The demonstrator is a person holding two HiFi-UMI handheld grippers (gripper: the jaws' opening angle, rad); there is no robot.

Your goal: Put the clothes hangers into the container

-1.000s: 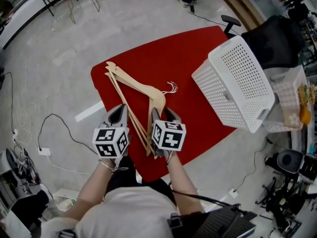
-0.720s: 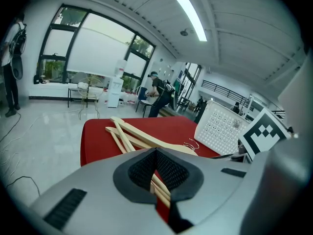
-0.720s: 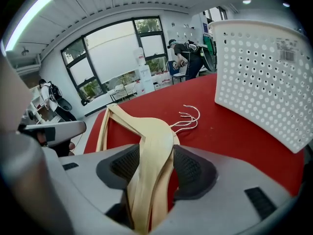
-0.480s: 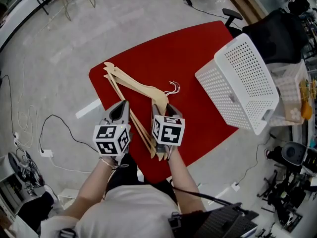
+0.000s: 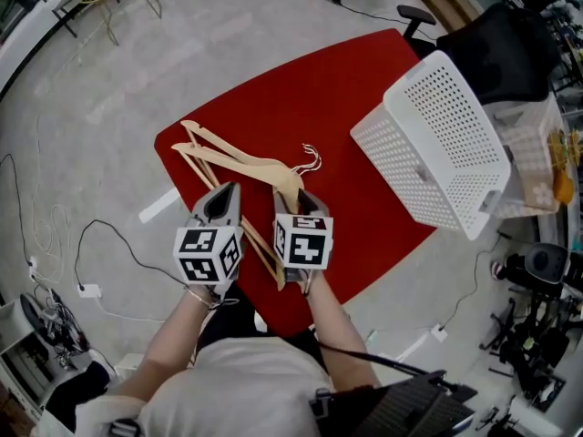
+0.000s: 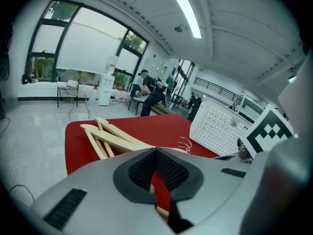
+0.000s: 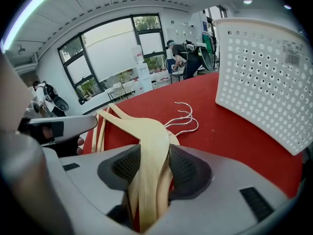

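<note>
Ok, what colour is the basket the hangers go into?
White, with rows of small round holes; the right gripper view shows the basket best.

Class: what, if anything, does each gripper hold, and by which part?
The right gripper, its jaws just closed further, clamps the stacked wooden hangers by their near arms. The left gripper is shut on nothing.

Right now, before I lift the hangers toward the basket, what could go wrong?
The right gripper, whose jaws have just been closing, clamps several stacked hangers on one arm only; the bundle could fan apart or swing. Their wire hooks might snag the white basket's holes.
</note>
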